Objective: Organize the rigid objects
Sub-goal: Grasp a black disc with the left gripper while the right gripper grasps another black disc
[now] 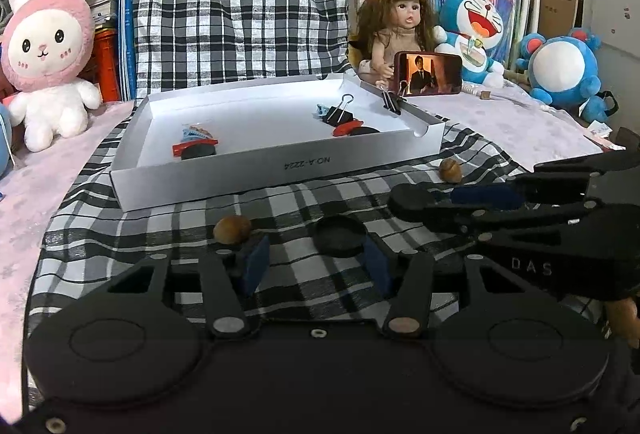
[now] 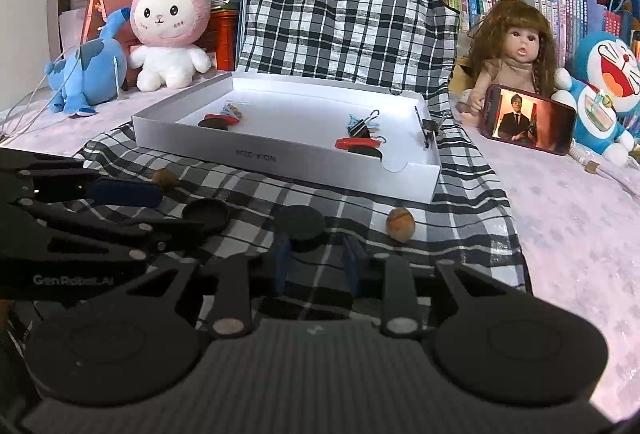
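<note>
So both rigs are parked low over the checked cloth [image 1: 304, 202] in front of the white tray [image 1: 280, 170]. The left hand-held gripper [image 1: 316, 266] has its blue pads spread apart, with a black round cap [image 1: 340, 236] sitting on the cloth just ahead of the gap, closer to the right pad; the pads aren't pressing on anything, so it's open. A brown nut [image 1: 232, 229] lies just beyond its left finger, and a second nut [image 1: 451, 169] sits nearer the tray's front wall.

The right hand-held gripper [image 2: 316, 262] has its pads much closer together, with a black disc [image 2: 301, 223] right at the tips. It looks pinched by the edge, but the angle is poor, so hard to say for sure. Another nut [image 2: 401, 220] sits to its right.

Inside the tray there are two little piles: red clips, black discs, and binder clips [image 1: 340, 112].
</note>
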Motion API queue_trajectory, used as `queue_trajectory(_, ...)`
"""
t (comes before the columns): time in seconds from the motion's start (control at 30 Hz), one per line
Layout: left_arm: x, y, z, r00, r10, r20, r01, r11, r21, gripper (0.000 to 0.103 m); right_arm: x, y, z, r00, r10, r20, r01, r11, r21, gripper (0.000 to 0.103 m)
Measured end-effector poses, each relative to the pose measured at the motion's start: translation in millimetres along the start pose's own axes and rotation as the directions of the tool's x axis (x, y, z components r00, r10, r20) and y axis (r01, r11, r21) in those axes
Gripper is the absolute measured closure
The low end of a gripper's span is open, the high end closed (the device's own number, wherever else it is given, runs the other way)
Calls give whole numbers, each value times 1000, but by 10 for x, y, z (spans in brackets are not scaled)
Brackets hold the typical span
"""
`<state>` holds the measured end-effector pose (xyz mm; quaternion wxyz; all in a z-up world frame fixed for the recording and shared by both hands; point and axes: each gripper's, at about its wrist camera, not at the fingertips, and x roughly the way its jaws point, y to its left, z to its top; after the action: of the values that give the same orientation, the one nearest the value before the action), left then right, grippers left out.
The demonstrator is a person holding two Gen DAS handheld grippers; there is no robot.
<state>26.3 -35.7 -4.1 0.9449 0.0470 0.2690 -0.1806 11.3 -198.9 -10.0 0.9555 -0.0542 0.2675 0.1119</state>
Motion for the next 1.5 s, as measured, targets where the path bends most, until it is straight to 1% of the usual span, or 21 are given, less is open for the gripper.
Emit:
queue_trajectory(0.27,46,-69,23,1000,12,5,-13,1000,22,54,-3,9,2,1000,0,10,0,1000,-4,66)
queue_trajectory(0.47,126,-82,70,999,29,-21,-29,1000,10,58,23,14,37,1000,-6,17,7,1000,-10,66)
queue_trajectory(0.53,142,-83,80,999,31,-25,-31,999,12,60,41,2,53,1000,-8,15,9,1000,-5,63)
queue_trajectory(0.67,158,-78,102,999,33,-26,-33,999,19,67,57,-11,72,1000,-7,15,7,1000,-5,50)
queue_trajectory(0.8,169,-62,123,999,41,-27,-40,999,18,72,63,25,82,1000,-2,19,2,1000,-23,49)
queue_trajectory(0.87,172,-50,127,998,47,-29,-47,999,15,72,71,45,88,1000,-2,19,3,1000,-30,49)
queue_trajectory(1.03,171,-11,131,997,65,-29,-65,998,12,72,117,52,115,1000,-6,11,6,1000,-26,43)
queue_trajectory(1.23,187,18,141,997,73,-33,-73,997,1,72,208,64,134,1000,-16,-13,15,1000,-23,43)
queue_trajectory(1.47,202,35,138,997,77,-33,-77,997,-13,72,258,66,138,1000,-15,-22,15,1000,-12,43)
queue_trajectory(1.5,201,35,138,997,77,-32,-77,997,-12,73,262,67,138,1000,-14,-22,14,1000,-11,46)
